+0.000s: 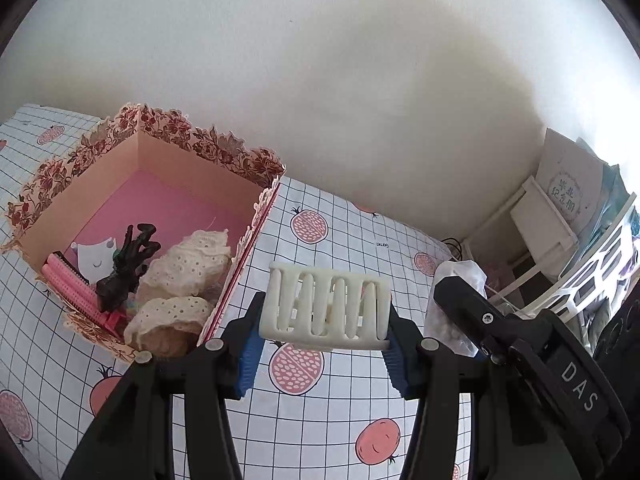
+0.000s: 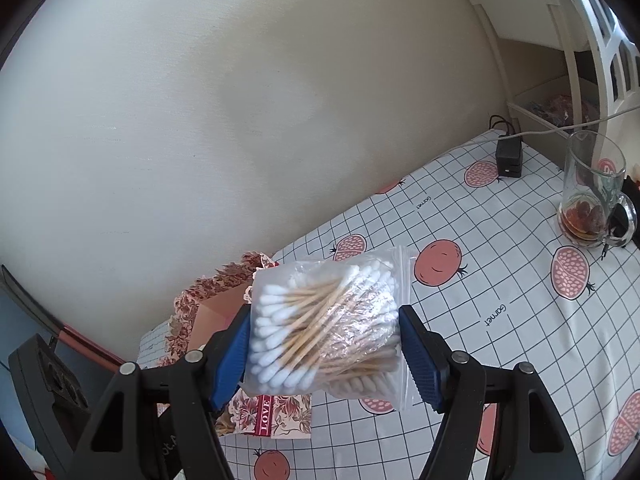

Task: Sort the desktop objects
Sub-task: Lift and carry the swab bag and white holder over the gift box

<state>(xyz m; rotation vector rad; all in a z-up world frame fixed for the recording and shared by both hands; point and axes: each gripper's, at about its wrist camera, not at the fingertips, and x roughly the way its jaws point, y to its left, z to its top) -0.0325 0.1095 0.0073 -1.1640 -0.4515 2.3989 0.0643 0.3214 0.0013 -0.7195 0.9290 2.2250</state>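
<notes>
Two handheld grippers share one table, and each grips one item above it. We start with the largest thing, the table [image 1: 312, 432] itself, draped in a white cloth with a dark grid and pink pomegranate prints, pushed against a plain cream wall [image 1: 320, 80].

On the table's left part, in the left wrist view, we see an open square pink cardboard box with a lacy red floral rim [image 1: 160, 168]. Inside it lie two cream lace-trimmed fabric rolls [image 1: 188, 264], a black claw hair clip [image 1: 124, 268] and a pink hair roller [image 1: 72, 284]. At the far right stands a white slatted shelf unit [image 1: 532, 220].

In the right wrist view, a clear glass mug with brown liquid at its bottom [image 2: 592, 196] stands near the table's right edge, and a small black power adapter [image 2: 509, 156] sits by the wall.

The left gripper [image 1: 325, 324] is clamped on a cream plastic slatted soap dish [image 1: 326, 308]. Its blue pads [image 1: 250, 356] press the dish's two short ends, so the dish spans the gap crosswise, lifted clear of the cloth, just right of the box.

The right gripper [image 2: 324, 344] is clamped on a clear zip bag of wooden-stemmed cotton swabs [image 2: 324, 328]. Its blue pads [image 2: 420, 356] squeeze the bag's left and right sides. The bag hangs above the table, with its zip edge on the right and the box's rim showing behind it.
</notes>
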